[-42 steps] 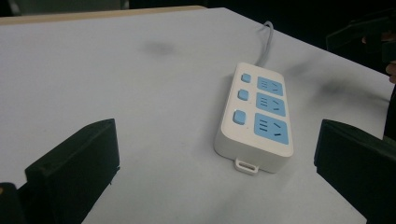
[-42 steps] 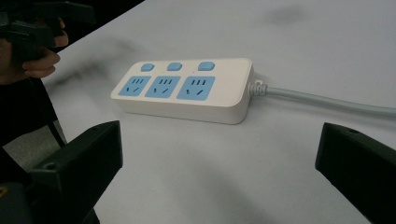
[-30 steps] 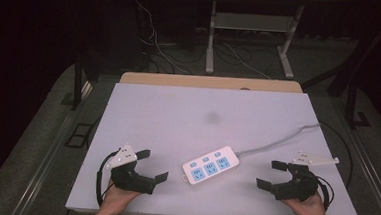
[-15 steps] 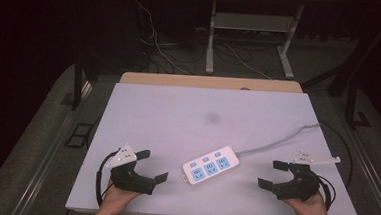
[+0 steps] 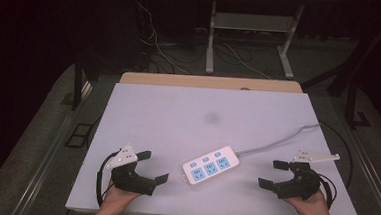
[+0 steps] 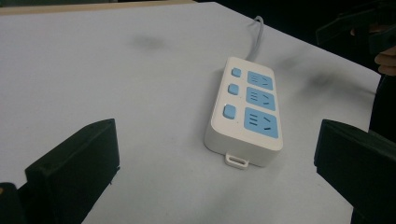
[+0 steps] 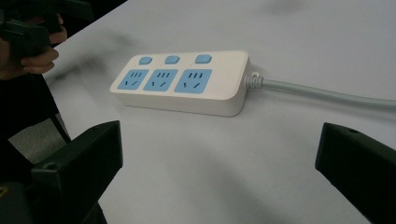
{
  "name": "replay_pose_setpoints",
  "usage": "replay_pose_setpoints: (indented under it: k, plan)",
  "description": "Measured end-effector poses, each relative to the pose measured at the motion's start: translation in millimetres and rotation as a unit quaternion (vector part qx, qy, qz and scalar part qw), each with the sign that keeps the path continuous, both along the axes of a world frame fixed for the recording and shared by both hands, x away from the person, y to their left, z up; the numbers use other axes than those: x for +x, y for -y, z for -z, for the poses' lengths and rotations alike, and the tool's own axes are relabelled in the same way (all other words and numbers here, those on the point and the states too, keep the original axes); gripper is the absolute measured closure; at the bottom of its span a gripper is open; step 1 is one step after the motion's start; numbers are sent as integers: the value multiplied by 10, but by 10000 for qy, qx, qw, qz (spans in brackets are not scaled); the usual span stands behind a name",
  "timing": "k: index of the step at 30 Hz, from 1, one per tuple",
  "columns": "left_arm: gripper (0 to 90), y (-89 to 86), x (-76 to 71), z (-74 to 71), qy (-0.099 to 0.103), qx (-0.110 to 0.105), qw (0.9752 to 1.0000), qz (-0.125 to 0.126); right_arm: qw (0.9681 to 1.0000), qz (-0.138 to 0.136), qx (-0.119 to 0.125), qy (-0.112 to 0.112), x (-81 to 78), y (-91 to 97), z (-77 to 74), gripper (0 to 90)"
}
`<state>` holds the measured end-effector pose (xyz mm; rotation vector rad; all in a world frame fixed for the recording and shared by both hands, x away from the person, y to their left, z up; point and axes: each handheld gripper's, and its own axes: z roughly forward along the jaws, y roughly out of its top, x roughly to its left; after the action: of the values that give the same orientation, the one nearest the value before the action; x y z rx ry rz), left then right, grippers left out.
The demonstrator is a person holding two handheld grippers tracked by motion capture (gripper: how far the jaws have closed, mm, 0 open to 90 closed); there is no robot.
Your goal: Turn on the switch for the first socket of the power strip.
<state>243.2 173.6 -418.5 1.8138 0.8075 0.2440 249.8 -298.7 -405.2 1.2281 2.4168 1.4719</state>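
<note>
Here, in the high view, I see the white plastic power strip with three blue sockets (image 5: 210,167) lying flat on the pale matte tabletop (image 5: 208,108), near the front edge and roughly midway between my two tools. Its grey cord (image 5: 281,139) trails off toward the table's right edge, which leaves the socket face clear from both sides. The left gripper (image 5: 154,167) and the right gripper (image 5: 273,174) each rest low on the table, well apart from the strip, jaws spread wide and holding nothing; I judge this a ready stance flanking the strip before any approach.

In the left gripper view, the strip (image 6: 244,111) lies ahead between the two black jaws, its hanging tab nearest me and its cord (image 6: 256,35) leading away. The jaws stand far apart, untouching.

In the right gripper view, the strip (image 7: 183,81) lies broadside, switches on the far edge, its cord (image 7: 322,95) exiting right. These jaws, too, gape wide with bare table between them.
</note>
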Motion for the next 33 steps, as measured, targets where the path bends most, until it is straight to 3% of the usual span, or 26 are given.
replay_pose_setpoints:
  k: [12, 33]
  plan:
    - [0, -2, 0, 3, -14, 13, 10000, 1, 9998, -145, -94, -35, 65, -65, -58, 4]
    - [0, -10, -1, 7, -34, 46, 10000, 19, 9985, -382, -365, -122, 329, -206, -213, 5]
